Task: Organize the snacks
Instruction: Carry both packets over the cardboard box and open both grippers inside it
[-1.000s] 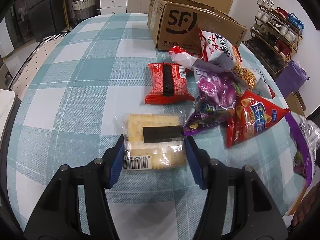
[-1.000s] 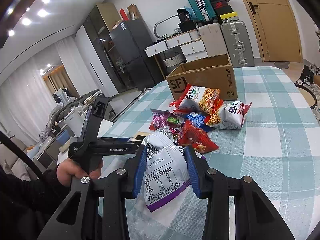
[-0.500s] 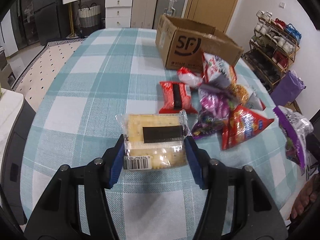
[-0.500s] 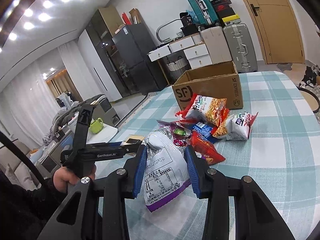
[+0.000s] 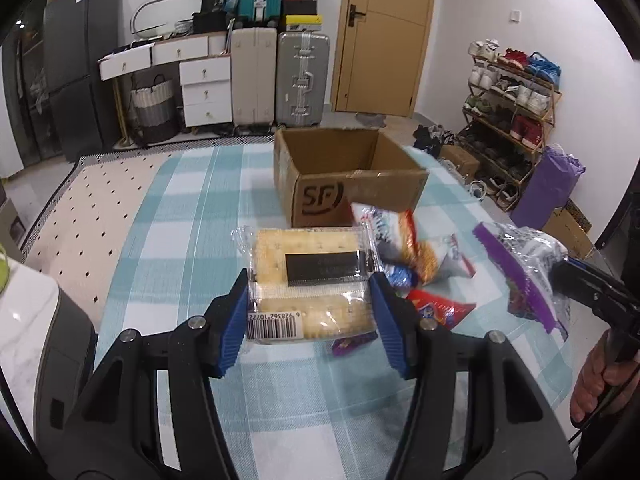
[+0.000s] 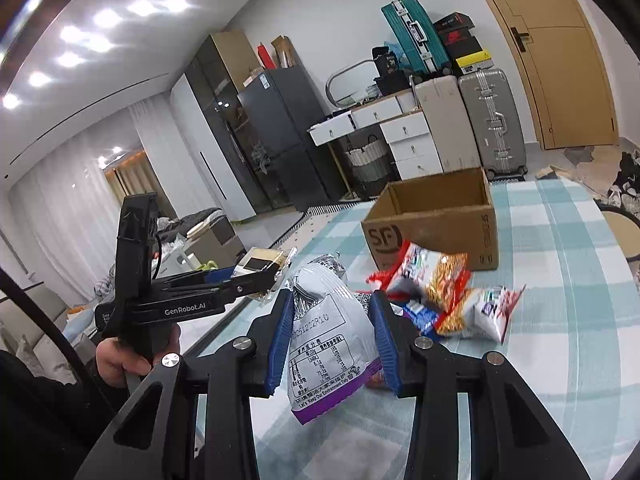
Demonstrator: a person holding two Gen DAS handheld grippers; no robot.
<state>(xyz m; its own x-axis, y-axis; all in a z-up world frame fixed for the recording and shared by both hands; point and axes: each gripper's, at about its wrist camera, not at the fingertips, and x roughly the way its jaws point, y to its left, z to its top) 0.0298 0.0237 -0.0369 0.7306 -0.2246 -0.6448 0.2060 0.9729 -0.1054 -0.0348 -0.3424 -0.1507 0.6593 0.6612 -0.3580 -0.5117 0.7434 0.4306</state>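
My left gripper (image 5: 308, 280) is shut on a clear pack of crackers (image 5: 308, 280) with a black label, held in the air above the table. My right gripper (image 6: 330, 308) is shut on a silver and purple snack bag (image 6: 326, 336), also lifted; that bag (image 5: 520, 268) shows at the right of the left wrist view. An open cardboard box (image 5: 348, 176) marked SF stands beyond both, its inside looking empty. Several snack bags (image 6: 440, 284) lie in a heap in front of the box (image 6: 436, 216).
The table wears a teal and white checked cloth (image 5: 168, 216). A person's hand (image 6: 120, 356) holds the left gripper's handle. Suitcases (image 5: 302, 80), white drawers (image 5: 200, 84) and a shoe rack (image 5: 508, 112) stand beyond the table.
Both grippers rose with their packs. The left one lifted the crackers off the table and tilted up, so the box's open top now shows. The snack heap sits lower in both views.
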